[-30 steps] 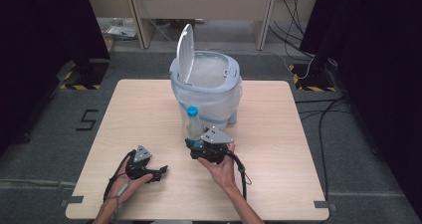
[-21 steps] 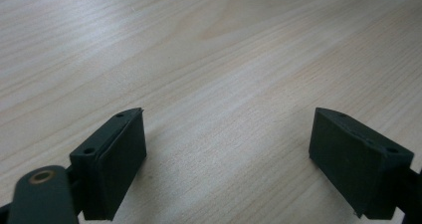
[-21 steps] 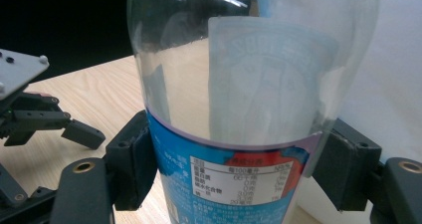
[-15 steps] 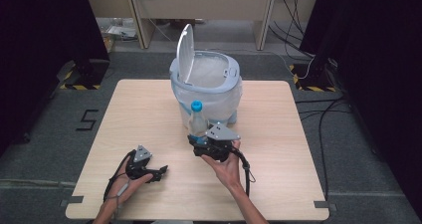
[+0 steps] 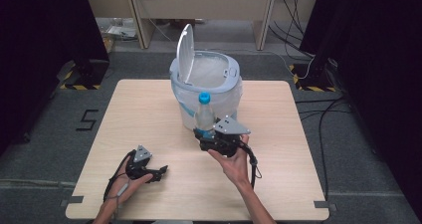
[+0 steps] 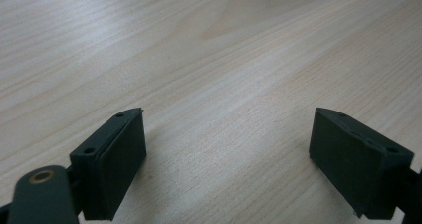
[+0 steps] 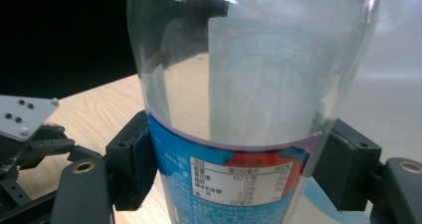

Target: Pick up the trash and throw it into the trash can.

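Note:
A clear plastic bottle (image 5: 204, 113) with a blue cap and a blue label stands upright in my right gripper (image 5: 205, 136), held above the table just in front of the bin. In the right gripper view the bottle (image 7: 234, 134) sits between the two black pads (image 7: 130, 167), which press on its label from both sides. The grey-white pedal bin (image 5: 209, 84) has its lid up and a plastic liner inside. My left gripper (image 5: 158, 173) rests low over the table at the front left, its jaws wide apart with nothing but bare wood (image 6: 224, 134) between them.
The wooden table (image 5: 298, 134) stands on grey carpet with dark curtains at both sides. Cables (image 5: 323, 109) trail on the floor to the right. A floor marker reading 5 (image 5: 88, 119) lies left of the table. The left gripper (image 7: 25, 134) appears at the left of the right gripper view.
My right gripper has lifted the bottle upward and a little toward the bin. The left gripper has stayed where it was.

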A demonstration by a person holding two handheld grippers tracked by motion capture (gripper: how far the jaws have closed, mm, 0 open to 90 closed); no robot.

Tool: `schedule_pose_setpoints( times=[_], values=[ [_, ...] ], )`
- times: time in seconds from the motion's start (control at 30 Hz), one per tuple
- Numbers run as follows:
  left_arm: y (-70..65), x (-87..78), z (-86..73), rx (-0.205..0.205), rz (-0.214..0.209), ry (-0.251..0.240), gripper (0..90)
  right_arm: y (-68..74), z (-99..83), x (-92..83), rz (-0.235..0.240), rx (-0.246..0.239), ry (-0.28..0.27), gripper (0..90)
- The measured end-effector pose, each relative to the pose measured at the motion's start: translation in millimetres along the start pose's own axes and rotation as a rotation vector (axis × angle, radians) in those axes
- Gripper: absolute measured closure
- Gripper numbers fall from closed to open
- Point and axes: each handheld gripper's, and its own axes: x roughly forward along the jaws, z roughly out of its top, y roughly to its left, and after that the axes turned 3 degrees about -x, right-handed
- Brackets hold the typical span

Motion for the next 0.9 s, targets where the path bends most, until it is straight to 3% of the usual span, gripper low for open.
schedule_pose_setpoints(
  times=[0.27, 0.9],
  values=[
    [0.0, 0.1, 0.0, -0.001, -0.001, -0.001, 13.7, -11.1, 21.1, -17.2, 0.001, -0.009, -0.008, 27.6],
    [-0.1, 0.1, 0.0, -0.001, 0.0, -0.002, 13.7, -42.0, 60.1, -47.7, -0.045, 0.024, -0.022, 27.5]
  ],
)
